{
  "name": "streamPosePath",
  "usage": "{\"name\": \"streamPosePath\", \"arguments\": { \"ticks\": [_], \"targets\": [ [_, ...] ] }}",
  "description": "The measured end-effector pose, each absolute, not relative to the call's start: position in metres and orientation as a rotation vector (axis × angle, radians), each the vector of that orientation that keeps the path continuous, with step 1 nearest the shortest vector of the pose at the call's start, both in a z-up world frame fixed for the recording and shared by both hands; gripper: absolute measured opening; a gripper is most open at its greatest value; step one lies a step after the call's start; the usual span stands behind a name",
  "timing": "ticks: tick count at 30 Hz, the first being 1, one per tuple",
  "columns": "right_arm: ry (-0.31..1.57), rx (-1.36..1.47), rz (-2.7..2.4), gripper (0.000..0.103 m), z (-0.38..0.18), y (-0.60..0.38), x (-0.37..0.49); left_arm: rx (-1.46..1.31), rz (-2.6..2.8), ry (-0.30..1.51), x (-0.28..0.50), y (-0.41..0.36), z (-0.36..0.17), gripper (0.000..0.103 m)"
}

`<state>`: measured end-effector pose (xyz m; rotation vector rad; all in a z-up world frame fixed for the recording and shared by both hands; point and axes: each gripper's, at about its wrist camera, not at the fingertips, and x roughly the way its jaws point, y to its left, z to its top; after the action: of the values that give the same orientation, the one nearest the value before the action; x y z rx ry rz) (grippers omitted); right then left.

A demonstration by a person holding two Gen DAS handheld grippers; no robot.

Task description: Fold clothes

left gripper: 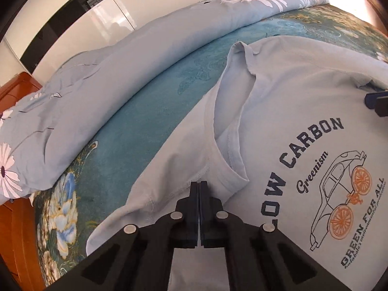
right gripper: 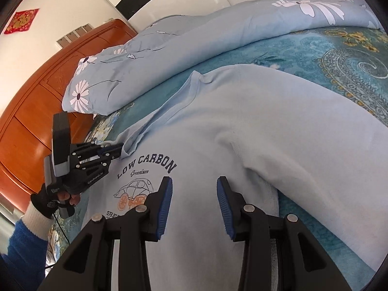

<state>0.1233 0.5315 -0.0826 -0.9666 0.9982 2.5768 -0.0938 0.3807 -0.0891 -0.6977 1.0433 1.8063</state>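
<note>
1 claw [left gripper: 198, 186] pinching shirt [left gripper: 303, 101] shoulder.

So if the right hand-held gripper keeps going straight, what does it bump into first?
Probably the light blue T-shirt. The right hand-held gripper is open and tilts down at the cloth, right beside the car print, though depth is hard to judge.

Home bedroom, bed [right gripper: 303, 48] with floral duvet [right gripper: 218, 29], wooden headboard [right gripper: 48, 92]

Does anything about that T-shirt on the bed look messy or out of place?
Yes. The T-shirt is not lying flat: its neckline is bunched into a fold, and a raised crease runs across the cloth near the right gripper. The left gripper is shut at the collar. No damage or stains show.
</note>
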Motion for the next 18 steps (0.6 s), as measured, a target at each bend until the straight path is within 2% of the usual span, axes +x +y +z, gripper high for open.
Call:
{"name": "streamPosePath", "arguments": {
  "ticks": [7,13,16,18],
  "targets": [
    [1.037,-0.955,2.588,0.039,-0.084,0.535,0.125,-0.796,1.813,0.807,-0.112,0.381,-0.067,0.001],
    [1.065,-0.947,2.594,0.039,-0.086,0.537,0.127,-0.900,1.765,0.596,-0.118,0.375,-0.050,0.008],
    [1.051,-0.950,2.596,0.039,-0.085,0.536,0.126,-0.935,1.774,0.616,-0.117,0.381,-0.054,0.024],
    [1.059,-0.949,2.596,0.039,-0.085,0.536,0.127,-0.959,1.747,0.618,-0.113,0.386,-0.058,0.049]
  ]
}}
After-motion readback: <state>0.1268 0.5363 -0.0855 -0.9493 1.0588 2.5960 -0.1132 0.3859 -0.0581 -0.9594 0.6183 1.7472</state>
